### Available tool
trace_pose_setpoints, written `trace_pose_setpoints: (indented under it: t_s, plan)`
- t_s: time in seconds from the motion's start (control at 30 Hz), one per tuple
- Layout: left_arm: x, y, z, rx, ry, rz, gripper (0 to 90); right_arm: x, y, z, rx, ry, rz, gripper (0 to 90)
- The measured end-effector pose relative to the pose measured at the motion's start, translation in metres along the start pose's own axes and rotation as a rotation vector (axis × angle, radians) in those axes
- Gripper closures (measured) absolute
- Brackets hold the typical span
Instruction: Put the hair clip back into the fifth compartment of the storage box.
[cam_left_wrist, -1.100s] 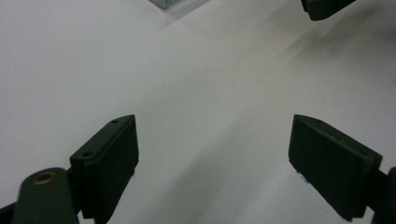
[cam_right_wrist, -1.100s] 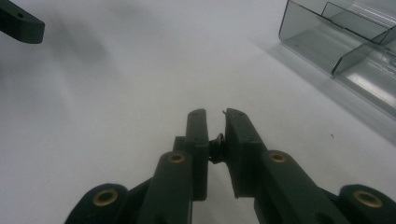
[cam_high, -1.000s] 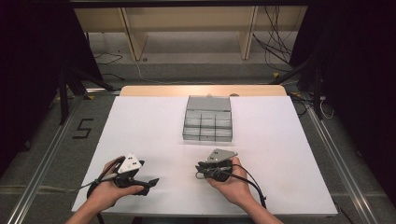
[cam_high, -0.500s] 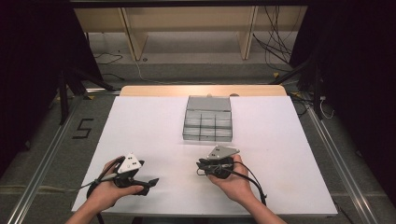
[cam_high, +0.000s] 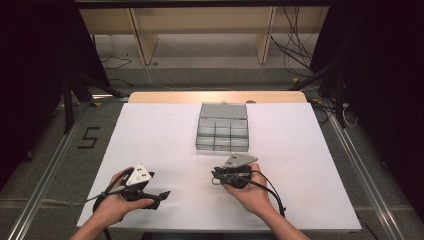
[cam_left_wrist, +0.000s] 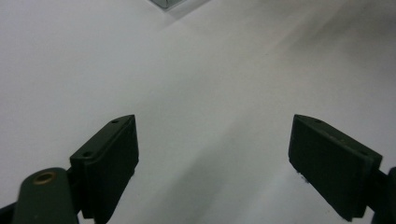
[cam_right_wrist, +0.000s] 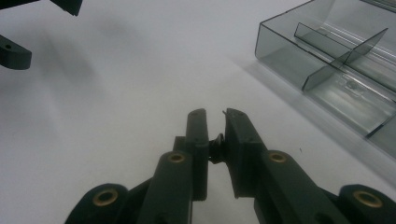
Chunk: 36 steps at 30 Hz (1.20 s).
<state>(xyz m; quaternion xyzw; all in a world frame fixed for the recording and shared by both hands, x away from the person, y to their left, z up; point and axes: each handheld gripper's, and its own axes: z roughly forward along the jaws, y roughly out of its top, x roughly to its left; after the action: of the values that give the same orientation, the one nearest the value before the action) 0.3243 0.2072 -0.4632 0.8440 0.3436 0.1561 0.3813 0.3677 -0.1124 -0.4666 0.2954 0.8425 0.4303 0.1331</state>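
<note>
The small dark part (cam_right_wrist: 216, 142) sits pinched in the right gripper (cam_right_wrist: 215, 122), which has drifted slightly toward the box (cam_high: 223, 127) on the worktop (cam_high: 165, 135); likely bound for a compartment. The left gripper (cam_left_wrist: 212, 140) stays spread, empty, near the front edge.

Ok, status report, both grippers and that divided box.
Left gripper open, empty. Right gripper shut on small dark object. Clear divided box untouched mid-table. Nothing in the way.

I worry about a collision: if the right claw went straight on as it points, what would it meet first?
Probably only bare white tabletop; the left claw sits to one side, the clear grey compartment box to the other.
</note>
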Motion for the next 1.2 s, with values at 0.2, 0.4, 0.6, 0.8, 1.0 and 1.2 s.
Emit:
trace_pose_setpoints:
  t_s: [0.2, 0.4, 0.6, 0.8, 1.0, 1.2]
  plan:
    - [0.0, 0.0, 0.0, 0.0, 0.0, 0.0, 15.6, -0.002, 0.001, 0.0, -0.002, -0.005, 0.008, 80.6]
    - [0.0, 0.0, 0.0, 0.001, 0.0, 0.001, 15.6, -0.004, 0.005, 0.0, -0.008, -0.008, 0.006, 80.6]
    - [0.0, 0.0, 0.0, 0.002, -0.002, 0.001, 15.6, -0.006, 0.008, 0.001, -0.009, -0.012, 0.005, 80.5]
    - [0.0, 0.0, 0.0, 0.002, -0.002, -0.002, 15.6, -0.008, 0.01, 0.002, -0.008, -0.016, 0.006, 80.6]
    - [0.0, 0.0, 0.001, 0.003, -0.002, -0.001, 15.6, -0.01, 0.012, 0.001, -0.01, -0.021, 0.006, 80.6]
    - [0.0, 0.0, 0.001, 0.005, -0.003, -0.001, 15.6, -0.013, 0.014, 0.001, -0.009, -0.028, 0.006, 80.6]
